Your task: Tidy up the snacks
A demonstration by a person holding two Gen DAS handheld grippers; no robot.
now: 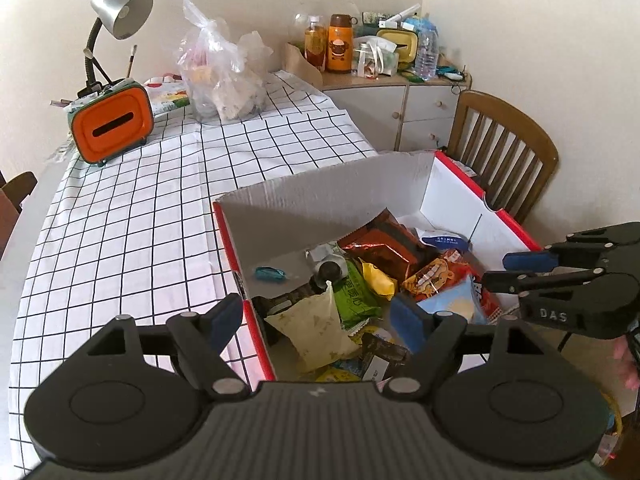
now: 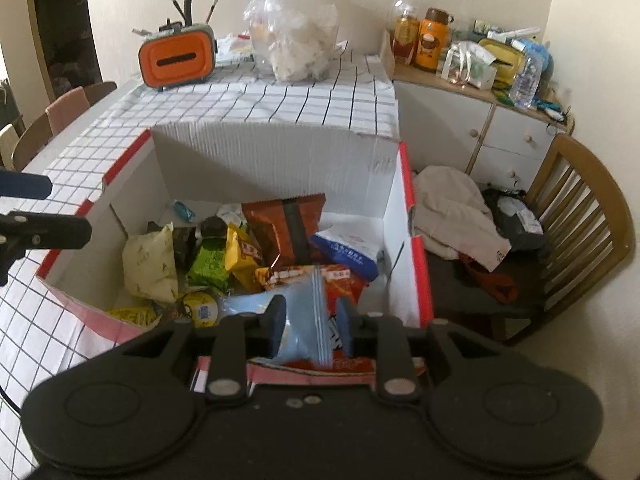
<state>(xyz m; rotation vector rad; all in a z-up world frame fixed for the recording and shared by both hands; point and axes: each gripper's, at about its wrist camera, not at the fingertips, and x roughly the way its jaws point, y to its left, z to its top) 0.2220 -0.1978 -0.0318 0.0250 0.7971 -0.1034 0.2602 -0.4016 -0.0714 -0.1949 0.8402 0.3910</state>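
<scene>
right tongs (image 2: 310, 320) are pinching a pale blue packet (image 2: 302, 312), holding it just above the near edge of the cardboard box (image 2: 276, 160). left tongs (image 1: 316, 318) are hanging open over the box's near left corner, gripping nothing. snack packets are lying heaped inside: a cream bag (image 2: 150, 262), a green packet (image 2: 210, 264), a brown foil bag (image 2: 286, 226). the box is sitting on the checked desk (image 1: 140, 216), with an orange tissue holder (image 1: 112, 122) standing far left.
</scene>
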